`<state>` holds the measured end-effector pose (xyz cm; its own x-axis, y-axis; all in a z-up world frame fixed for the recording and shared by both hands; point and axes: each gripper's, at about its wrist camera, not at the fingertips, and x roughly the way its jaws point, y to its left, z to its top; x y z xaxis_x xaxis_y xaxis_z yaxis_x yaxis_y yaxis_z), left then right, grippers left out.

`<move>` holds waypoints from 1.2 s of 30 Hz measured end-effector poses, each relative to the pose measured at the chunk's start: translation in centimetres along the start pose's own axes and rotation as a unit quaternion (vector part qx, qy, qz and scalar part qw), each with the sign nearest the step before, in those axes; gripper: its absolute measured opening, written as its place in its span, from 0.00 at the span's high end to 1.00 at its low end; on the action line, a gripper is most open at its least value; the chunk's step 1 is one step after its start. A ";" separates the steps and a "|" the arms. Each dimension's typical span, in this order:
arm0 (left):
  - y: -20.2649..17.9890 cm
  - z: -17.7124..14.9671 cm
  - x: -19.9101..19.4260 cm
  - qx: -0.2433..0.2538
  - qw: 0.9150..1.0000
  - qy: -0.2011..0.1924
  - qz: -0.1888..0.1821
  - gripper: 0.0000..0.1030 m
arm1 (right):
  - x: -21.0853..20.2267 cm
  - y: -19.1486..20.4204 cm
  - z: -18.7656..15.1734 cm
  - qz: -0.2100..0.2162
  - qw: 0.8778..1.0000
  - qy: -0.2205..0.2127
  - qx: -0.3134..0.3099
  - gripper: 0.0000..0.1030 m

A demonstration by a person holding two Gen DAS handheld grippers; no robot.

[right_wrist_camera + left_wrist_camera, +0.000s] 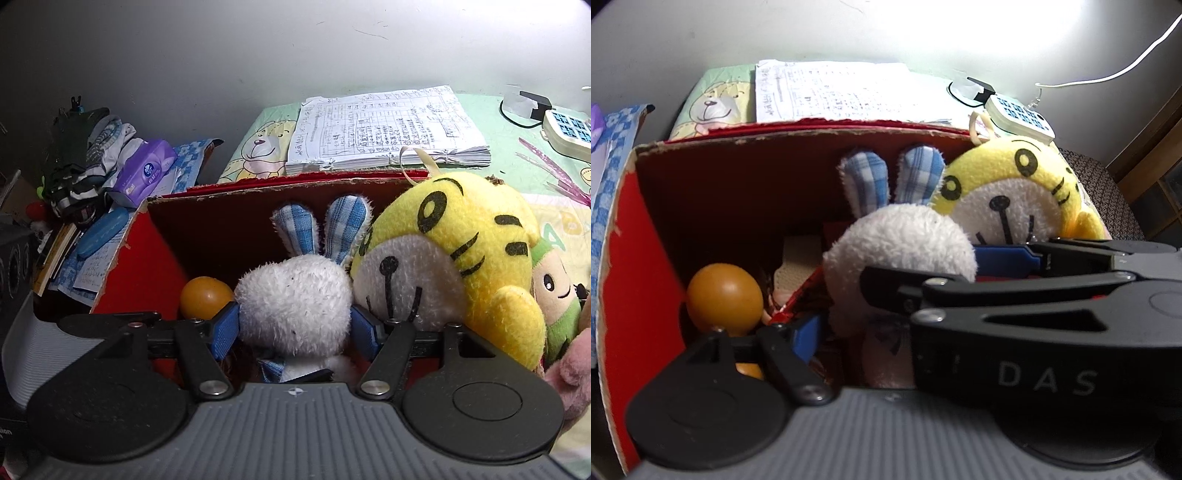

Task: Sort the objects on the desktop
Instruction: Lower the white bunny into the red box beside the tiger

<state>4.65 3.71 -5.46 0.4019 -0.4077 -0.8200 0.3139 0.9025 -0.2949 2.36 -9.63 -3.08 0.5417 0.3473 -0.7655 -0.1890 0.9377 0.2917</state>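
Right hand-held gripper grips the rabbit over the red box.

The right hand-held gripper (pixel 294 326) has its blue pads (pixel 225 329) pressed on both sides of the white rabbit (pixel 295 302), whose head and plaid ears rise inside the red box (pixel 147 258). A yellow tiger (pixel 461 258) leans at the box's right edge, touching the rabbit, and an orange ball (pixel 205 297) lies low in the box to the left. The left hand-held gripper (pixel 916 314) stands wide apart, spread around the rabbit (pixel 897 251) without pinching it. Behind the box, papers (pixel 384 129) lie on the desk (pixel 517 147).
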 end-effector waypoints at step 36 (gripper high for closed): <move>-1.7 0.2 1.1 0.041 0.996 -0.008 0.075 0.07 | -1.2 -2.7 -1.6 0.019 0.993 -0.105 0.057 0.69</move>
<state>4.75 1.70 -5.72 0.4626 -0.2713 -0.8440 0.3174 0.9396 -0.1281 0.92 -12.52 -3.83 0.6965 0.3601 -0.6206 -0.1241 0.9124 0.3901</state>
